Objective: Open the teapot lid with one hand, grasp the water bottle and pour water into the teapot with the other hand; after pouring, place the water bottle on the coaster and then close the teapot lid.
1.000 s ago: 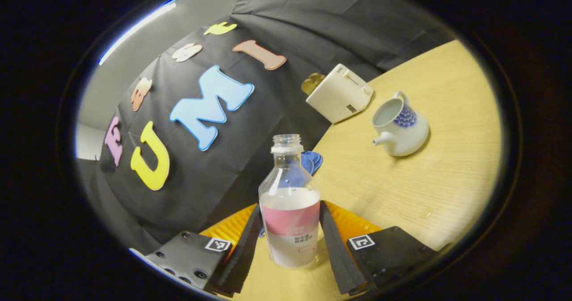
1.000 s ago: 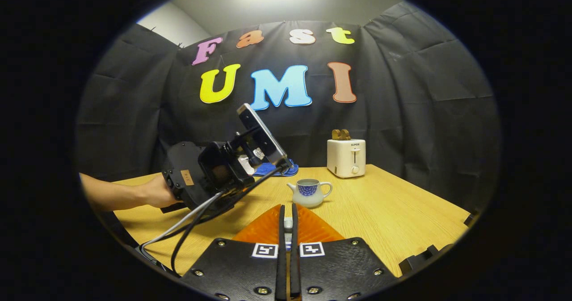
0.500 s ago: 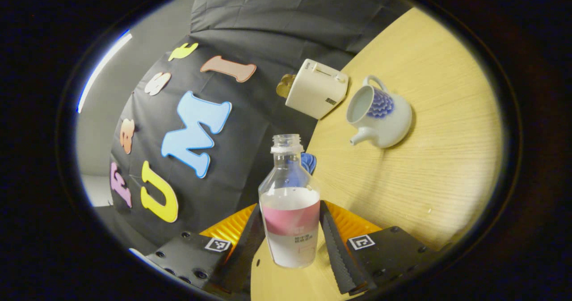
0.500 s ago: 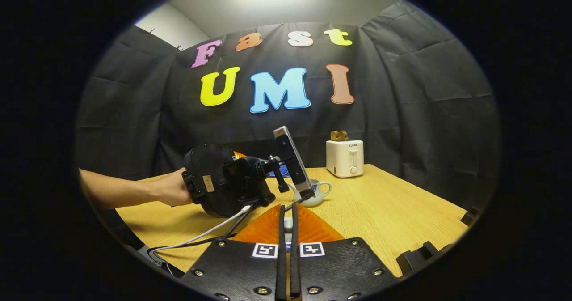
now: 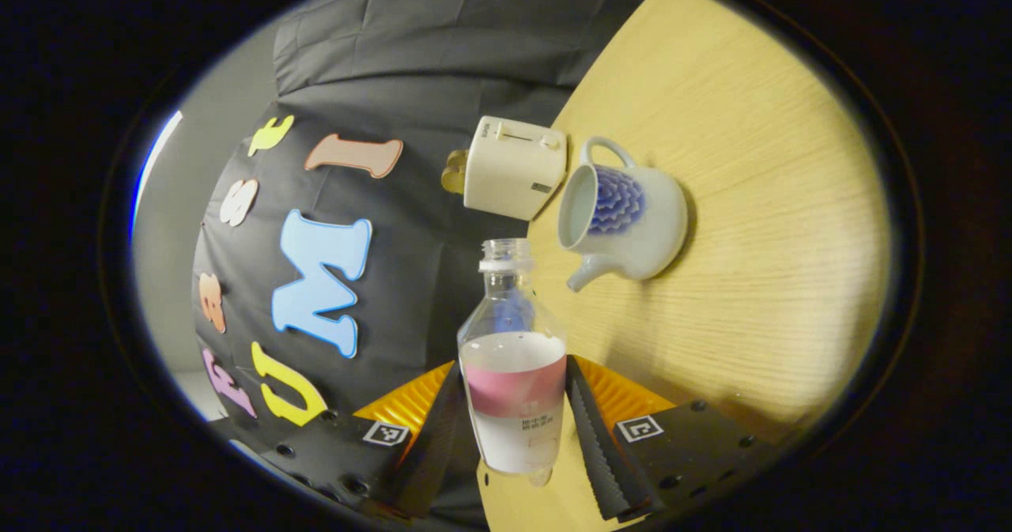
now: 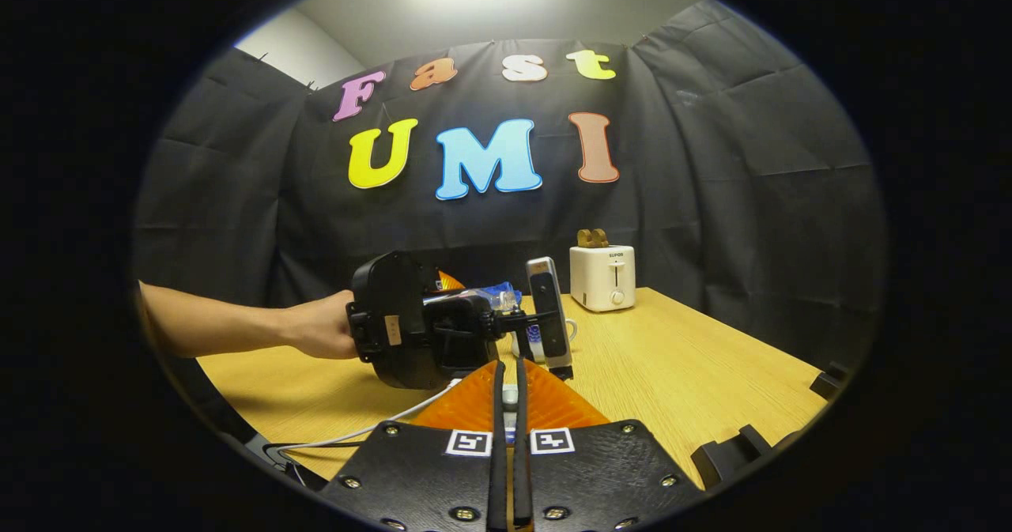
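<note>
Tipping sideways, left gripper point(image 5: 514, 405) clamping water bottle point(image 5: 514, 374) nr lidless teapot point(image 5: 624, 216), right gripper point(image 6: 507, 405) pinched (lid point(image 6: 510, 396))

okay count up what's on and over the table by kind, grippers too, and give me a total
Grippers: 2, the left gripper holding the water bottle and the right gripper
Bottles: 1, the water bottle
Teapots: 1, the teapot with its lid off
Toasters: 1, the toaster
Total: 5
</note>
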Demonstrator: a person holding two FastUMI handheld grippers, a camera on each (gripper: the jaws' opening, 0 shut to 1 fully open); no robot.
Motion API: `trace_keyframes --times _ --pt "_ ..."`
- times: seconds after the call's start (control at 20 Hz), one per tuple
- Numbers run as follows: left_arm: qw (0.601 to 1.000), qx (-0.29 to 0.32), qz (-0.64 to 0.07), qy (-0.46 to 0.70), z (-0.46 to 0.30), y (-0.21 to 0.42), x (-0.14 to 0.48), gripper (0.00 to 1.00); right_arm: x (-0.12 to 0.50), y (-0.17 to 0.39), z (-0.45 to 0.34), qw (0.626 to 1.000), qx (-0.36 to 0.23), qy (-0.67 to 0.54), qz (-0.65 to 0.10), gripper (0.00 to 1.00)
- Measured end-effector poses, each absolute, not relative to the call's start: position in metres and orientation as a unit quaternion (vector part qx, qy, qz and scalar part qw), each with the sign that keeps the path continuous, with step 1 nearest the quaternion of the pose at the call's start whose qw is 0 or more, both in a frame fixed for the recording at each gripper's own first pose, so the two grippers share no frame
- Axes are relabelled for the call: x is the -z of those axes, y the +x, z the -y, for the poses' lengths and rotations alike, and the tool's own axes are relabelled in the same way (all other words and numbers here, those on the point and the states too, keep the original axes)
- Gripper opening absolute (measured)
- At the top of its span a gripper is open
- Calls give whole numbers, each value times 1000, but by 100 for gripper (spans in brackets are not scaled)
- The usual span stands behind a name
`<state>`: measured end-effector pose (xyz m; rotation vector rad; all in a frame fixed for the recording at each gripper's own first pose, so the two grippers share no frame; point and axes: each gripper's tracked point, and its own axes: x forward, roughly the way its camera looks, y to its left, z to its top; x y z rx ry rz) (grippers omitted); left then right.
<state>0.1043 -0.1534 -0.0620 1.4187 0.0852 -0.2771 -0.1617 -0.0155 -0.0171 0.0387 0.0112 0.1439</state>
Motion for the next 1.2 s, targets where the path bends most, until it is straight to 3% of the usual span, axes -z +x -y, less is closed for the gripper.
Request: trace_keyframes --times 1.2 --pt "621 139 -36 771 162 108 50 87 17 -162 30 998 -58 28 -10 4"
